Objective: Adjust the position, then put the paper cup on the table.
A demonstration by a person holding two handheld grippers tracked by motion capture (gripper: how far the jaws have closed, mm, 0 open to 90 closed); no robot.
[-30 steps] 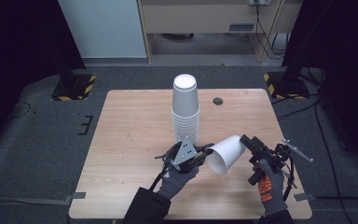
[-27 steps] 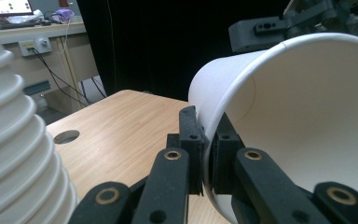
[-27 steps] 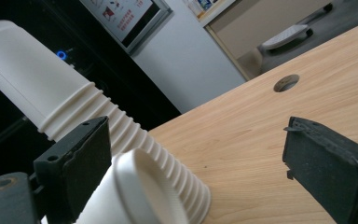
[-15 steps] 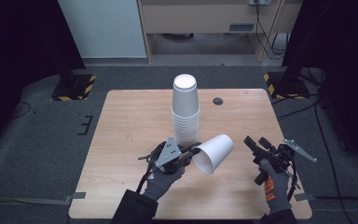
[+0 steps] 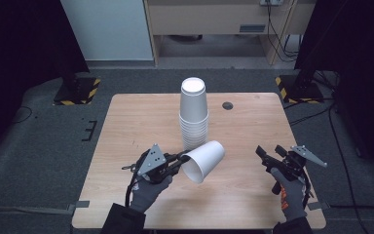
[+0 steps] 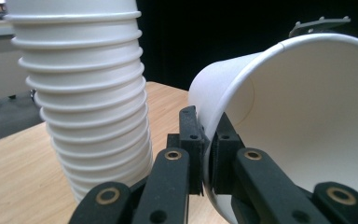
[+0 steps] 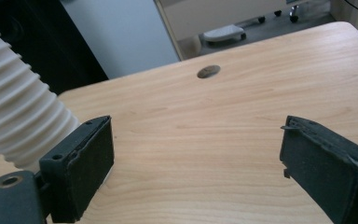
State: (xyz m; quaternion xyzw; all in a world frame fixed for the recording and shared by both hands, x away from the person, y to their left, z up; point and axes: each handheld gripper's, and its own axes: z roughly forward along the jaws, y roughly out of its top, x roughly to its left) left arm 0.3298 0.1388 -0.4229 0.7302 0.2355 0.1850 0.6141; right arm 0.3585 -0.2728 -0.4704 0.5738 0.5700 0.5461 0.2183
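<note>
A tall stack of white paper cups (image 5: 194, 114) stands upside down in the middle of the wooden table (image 5: 126, 122); its ribbed rims also show in the left gripper view (image 6: 81, 93) and the right gripper view (image 7: 14, 116). My left gripper (image 5: 181, 158) is shut on the rim of a single white cup (image 5: 204, 160), held tilted on its side just in front of the stack. The jaws pinch the cup wall (image 6: 279, 116) from inside and outside. My right gripper (image 5: 268, 158) is open near the table's front right, nothing between its pads (image 7: 86, 163).
A small dark round grommet (image 5: 228, 105) is set in the table at the back right, also in the right gripper view (image 7: 208, 71). Black-and-yellow striped bases (image 5: 75, 90) stand on the floor at both back corners. A cabinet stands behind the table.
The right gripper has let go of the single cup and drawn back to the right, open. The left gripper has carried the cup a little to the left, in front of the stack.
</note>
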